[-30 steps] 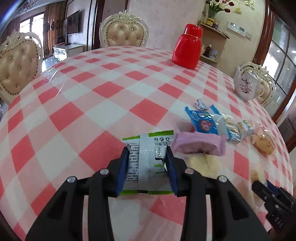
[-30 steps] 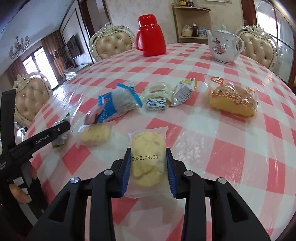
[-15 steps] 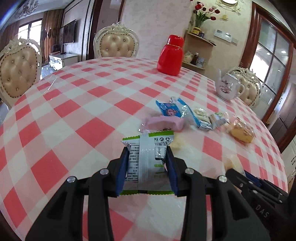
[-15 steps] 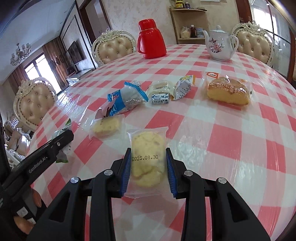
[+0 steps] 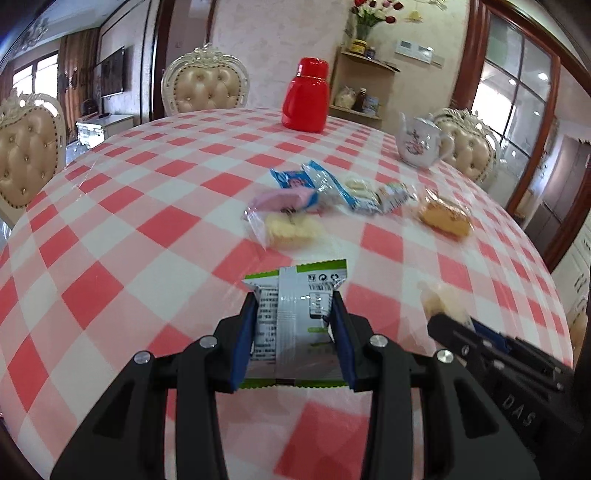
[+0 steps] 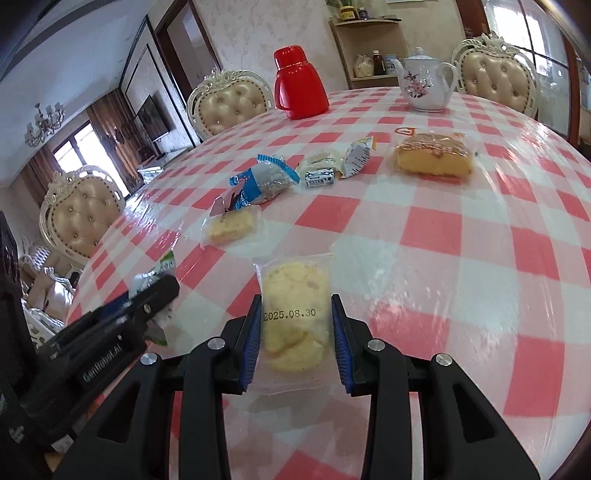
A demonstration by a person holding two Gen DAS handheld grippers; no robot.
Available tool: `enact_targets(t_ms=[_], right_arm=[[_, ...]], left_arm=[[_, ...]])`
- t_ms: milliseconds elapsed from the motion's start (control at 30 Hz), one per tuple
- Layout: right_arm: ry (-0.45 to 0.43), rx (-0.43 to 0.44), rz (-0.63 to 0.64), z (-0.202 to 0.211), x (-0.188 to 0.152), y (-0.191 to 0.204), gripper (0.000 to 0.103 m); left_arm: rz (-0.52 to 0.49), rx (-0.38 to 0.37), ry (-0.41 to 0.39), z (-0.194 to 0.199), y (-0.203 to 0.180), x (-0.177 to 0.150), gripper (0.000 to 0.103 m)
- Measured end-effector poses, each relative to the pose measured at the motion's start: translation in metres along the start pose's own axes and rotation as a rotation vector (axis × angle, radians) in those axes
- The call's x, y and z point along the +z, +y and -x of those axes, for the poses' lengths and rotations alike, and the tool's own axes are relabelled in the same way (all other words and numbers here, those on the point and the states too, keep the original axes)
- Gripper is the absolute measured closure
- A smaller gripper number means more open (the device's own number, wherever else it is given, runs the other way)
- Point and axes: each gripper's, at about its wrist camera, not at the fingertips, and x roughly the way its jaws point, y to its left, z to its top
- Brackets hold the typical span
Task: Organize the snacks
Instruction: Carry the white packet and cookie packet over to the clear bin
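Home dining room. Ahead of the gripper: round table (image 5: pixel 147 206) in red-checked cloth, tufted cream chairs (image 5: pixel 205 86) behind it, teapot (image 6: pixel 424 85), red flask (image 5: pixel 306 98) (flowers (image 5: pixel 373 9) on corner shelf), wall television (image 5: pixel 112 72) far left.

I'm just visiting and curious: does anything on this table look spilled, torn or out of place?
Nothing looks spilled or torn. The loose snacks lie in an untidy cluster mid-table: a blue packet overlaps a pink one, and a clear-wrapped cake lies partly under them. The red flask and teapot stand upright.
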Motion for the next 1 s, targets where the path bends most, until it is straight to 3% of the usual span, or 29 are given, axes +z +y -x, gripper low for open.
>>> enact_targets(t_ms=[567,1000], right_arm=[[0.022,0.082,0.064,0.037,-0.046,0.036,0.068],[0.014,0.143,0.272,0.071,-0.080,0.131,0.068]], left_arm=[[-0.109,0.018,0.019,0.059,0.010,-0.048,0.064],[-0.090,0.058,0.003,0.125,0.075,-0.079,0.064]])
